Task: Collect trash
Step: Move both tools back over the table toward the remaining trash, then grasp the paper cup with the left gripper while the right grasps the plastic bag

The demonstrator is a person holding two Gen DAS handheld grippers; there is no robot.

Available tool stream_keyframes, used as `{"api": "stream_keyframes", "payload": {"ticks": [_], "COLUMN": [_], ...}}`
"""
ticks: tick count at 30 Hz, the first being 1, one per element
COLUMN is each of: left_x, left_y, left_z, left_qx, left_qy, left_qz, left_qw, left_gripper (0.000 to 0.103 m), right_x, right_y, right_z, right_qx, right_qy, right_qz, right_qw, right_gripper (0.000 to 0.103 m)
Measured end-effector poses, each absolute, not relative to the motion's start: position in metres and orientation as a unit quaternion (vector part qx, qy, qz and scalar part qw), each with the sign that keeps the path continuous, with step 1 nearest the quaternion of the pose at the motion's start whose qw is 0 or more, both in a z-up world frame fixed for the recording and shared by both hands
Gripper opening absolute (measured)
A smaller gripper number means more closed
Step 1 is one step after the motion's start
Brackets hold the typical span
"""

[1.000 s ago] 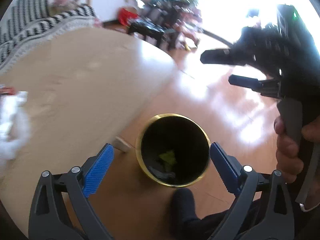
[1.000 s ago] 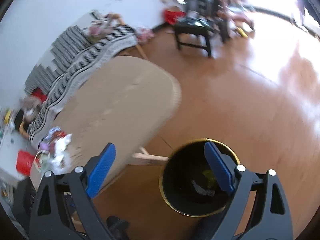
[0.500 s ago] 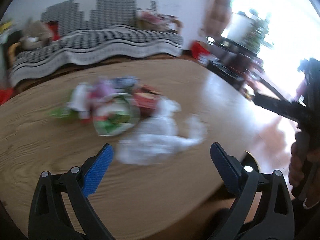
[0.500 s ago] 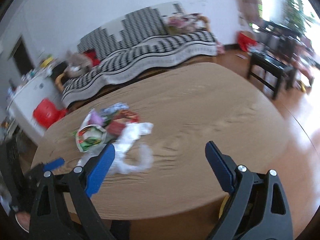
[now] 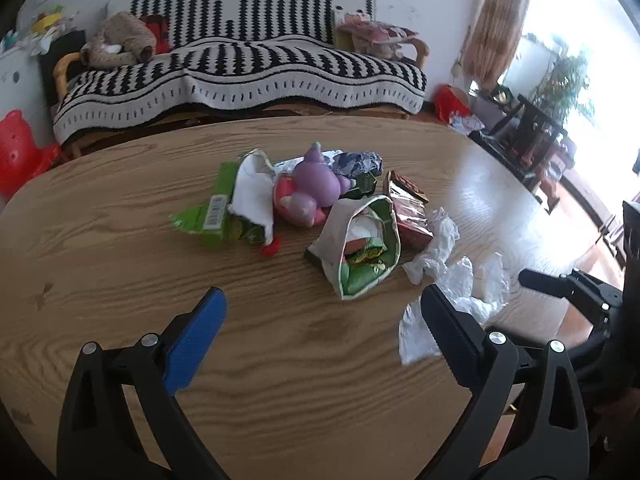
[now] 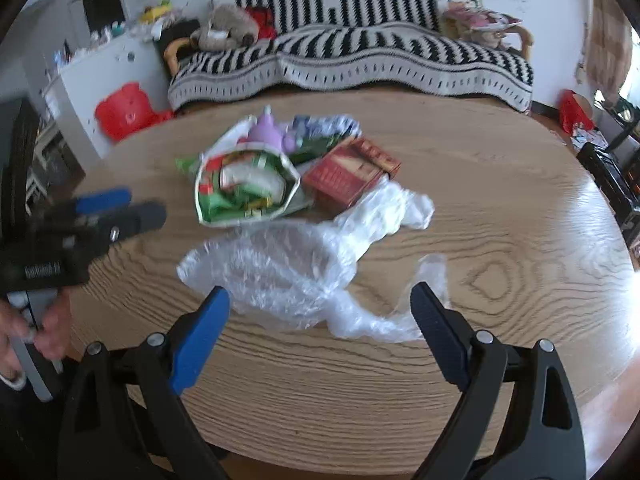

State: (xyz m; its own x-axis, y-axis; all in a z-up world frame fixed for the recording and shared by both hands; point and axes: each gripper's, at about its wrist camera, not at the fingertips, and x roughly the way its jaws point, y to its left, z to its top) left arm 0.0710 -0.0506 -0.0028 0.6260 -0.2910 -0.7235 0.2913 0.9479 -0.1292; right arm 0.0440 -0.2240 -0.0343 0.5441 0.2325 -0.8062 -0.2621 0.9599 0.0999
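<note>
Your trash sits heaped mid-table: an open green snack bag [image 6: 246, 186] lying on its side, a red carton [image 6: 350, 174] just beside it. Crumpled clear plastic wrap [image 6: 304, 264] sprawls nearest you, touching the carton.

The table [image 5: 120, 248] is tan woodgrain. The sofa throw [image 5: 240, 68] is black-and-white striped. One bag [image 6: 248, 188] is green, the box [image 6: 348, 174] red, the toy [image 5: 316, 180] purple.

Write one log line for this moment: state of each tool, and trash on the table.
left tool: open, empty | right tool: open, empty, nearest clear plastic wrap | trash pile: on wooden table, uncollected
</note>
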Motion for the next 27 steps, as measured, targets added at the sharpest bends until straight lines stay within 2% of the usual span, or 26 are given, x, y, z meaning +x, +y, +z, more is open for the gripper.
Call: {"api": "stream_keyframes", "payload": {"ticks": [9,11,13,14,15,16,17,18,19,21,23,27], "left_x": [0.107,0.111,0.112,0.112,0.112,0.111,0.111,0.111,0.111,0.110,0.107,0.101], "left_y": [-0.070,-0.070,-0.070,-0.070,-0.070,-0.071,-0.071,-0.072,-0.072,-0.069,-0.068,-0.067], "left_z": [-0.027,-0.030,-0.031,-0.031,-0.030,-0.030,-0.030,-0.030,-0.030,-0.029,-0.026,-0.019], "left_qx": [0.016,0.019,0.017,0.015,0.014,0.016,0.019,0.020,0.019,0.012,0.010,0.005], "left_qy": [0.405,0.405,0.411,0.412,0.413,0.414,0.416,0.419,0.420,0.421,0.418,0.411], "left_qz": [-0.150,-0.143,-0.145,-0.146,-0.147,-0.145,-0.144,-0.144,-0.144,-0.146,-0.149,-0.149], "left_qw": [0.902,0.903,0.900,0.899,0.899,0.898,0.897,0.896,0.896,0.895,0.896,0.899], "left_gripper": [0.094,0.089,0.071,0.066,0.057,0.044,0.038,0.029,0.020,0.013,0.009,0.008], "right_x": [0.062,0.065,0.068,0.069,0.070,0.070,0.070,0.069,0.069,0.067,0.065,0.057], "right_y": [-0.214,-0.212,-0.210,-0.210,-0.209,-0.208,-0.208,-0.209,-0.210,-0.214,-0.215,-0.222], "right_z": [-0.071,-0.076,-0.081,-0.083,-0.085,-0.085,-0.085,-0.084,-0.083,-0.081,-0.074,-0.056], "right_qx": [-0.042,-0.045,-0.045,-0.044,-0.045,-0.047,-0.048,-0.048,-0.044,-0.031,-0.031,-0.019], "right_qy": [0.474,0.472,0.478,0.481,0.485,0.486,0.484,0.484,0.485,0.484,0.478,0.458], "right_qz": [0.143,0.144,0.146,0.148,0.149,0.149,0.149,0.150,0.151,0.154,0.153,0.153], "right_qw": [0.868,0.868,0.865,0.863,0.861,0.860,0.861,0.861,0.860,0.861,0.865,0.875], "right_gripper": [0.088,0.088,0.084,0.076,0.065,0.061,0.053,0.038,0.030,0.024,0.023,0.023]}}
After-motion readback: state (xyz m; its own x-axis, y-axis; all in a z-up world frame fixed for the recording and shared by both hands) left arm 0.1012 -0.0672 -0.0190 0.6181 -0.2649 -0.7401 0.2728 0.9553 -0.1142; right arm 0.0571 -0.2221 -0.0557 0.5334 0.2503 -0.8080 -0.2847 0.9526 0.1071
